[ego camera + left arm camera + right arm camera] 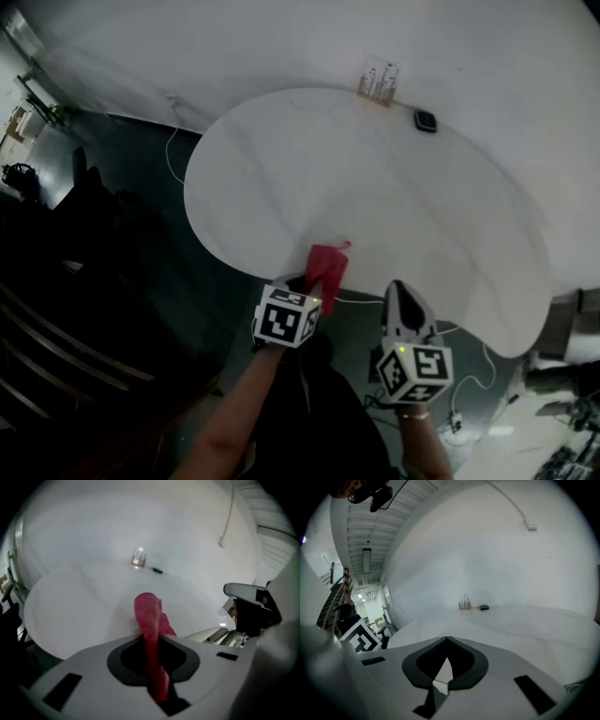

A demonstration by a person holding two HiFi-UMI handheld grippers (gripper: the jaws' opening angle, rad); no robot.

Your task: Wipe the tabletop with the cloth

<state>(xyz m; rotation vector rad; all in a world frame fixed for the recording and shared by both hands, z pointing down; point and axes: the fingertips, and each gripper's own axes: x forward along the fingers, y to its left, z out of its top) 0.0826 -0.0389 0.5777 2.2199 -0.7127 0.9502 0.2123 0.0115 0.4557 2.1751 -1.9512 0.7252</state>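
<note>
A red cloth (327,265) hangs bunched at the near edge of the round white tabletop (375,187). My left gripper (312,284) is shut on the cloth; in the left gripper view the red cloth (149,618) runs up between the jaws of the left gripper (151,641) and flops forward over the table. My right gripper (401,291) hovers just right of it at the table's near edge. In the right gripper view the jaw tips of the right gripper (446,641) meet with nothing between them.
A small wooden stand with clear tubes (380,84) and a black puck-like object (426,120) sit at the table's far edge by the white wall. A white cable (172,150) lies on the dark floor at left. Dark furniture stands at the far left.
</note>
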